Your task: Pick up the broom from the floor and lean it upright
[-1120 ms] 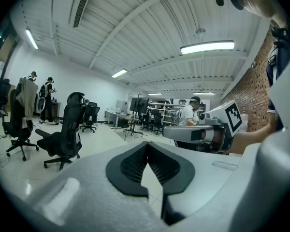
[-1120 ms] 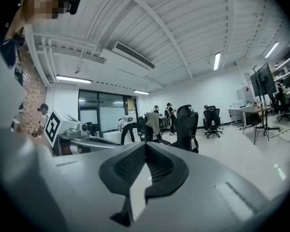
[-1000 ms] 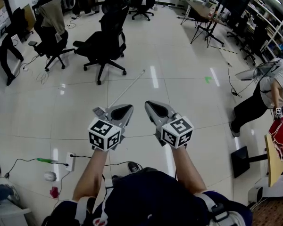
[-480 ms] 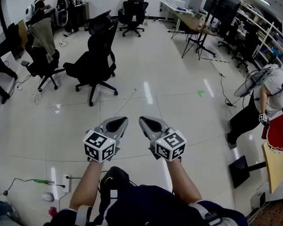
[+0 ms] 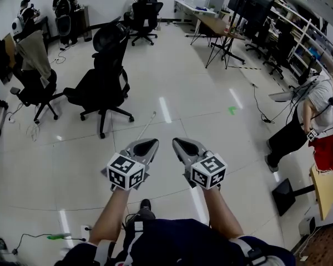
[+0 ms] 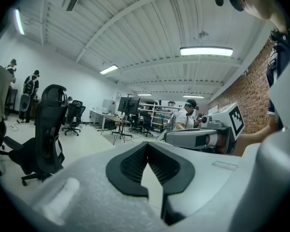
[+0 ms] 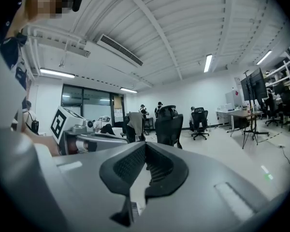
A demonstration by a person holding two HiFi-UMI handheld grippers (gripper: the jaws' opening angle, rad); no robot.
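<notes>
Head view: the broom (image 5: 147, 126) lies flat on the glossy pale tiled floor (image 5: 211, 87). Only its thin white handle shows, a straight pale stick slanting away from the person toward a black office chair (image 5: 102, 87). Its near end disappears behind the left hand-held gripper (image 5: 146, 146), so the brush head cannot be seen. The right hand-held gripper (image 5: 182, 146) is just beside the left one, both held out over the floor above the person's knees, apart from the broom. A person (image 5: 305, 115) bends over at the right edge.

Left gripper view: the left hand-held gripper (image 6: 147, 147) has its black ribbed pads meeting at the tips, closed with nothing between them. The right hand-held gripper (image 6: 198, 137) shows alongside, and the office chair (image 6: 46, 129) stands to the left.

Right gripper view: the right hand-held gripper (image 7: 146, 147) is likewise closed and empty, pads together at the tips, pointing toward the office chair (image 7: 169, 124).
</notes>
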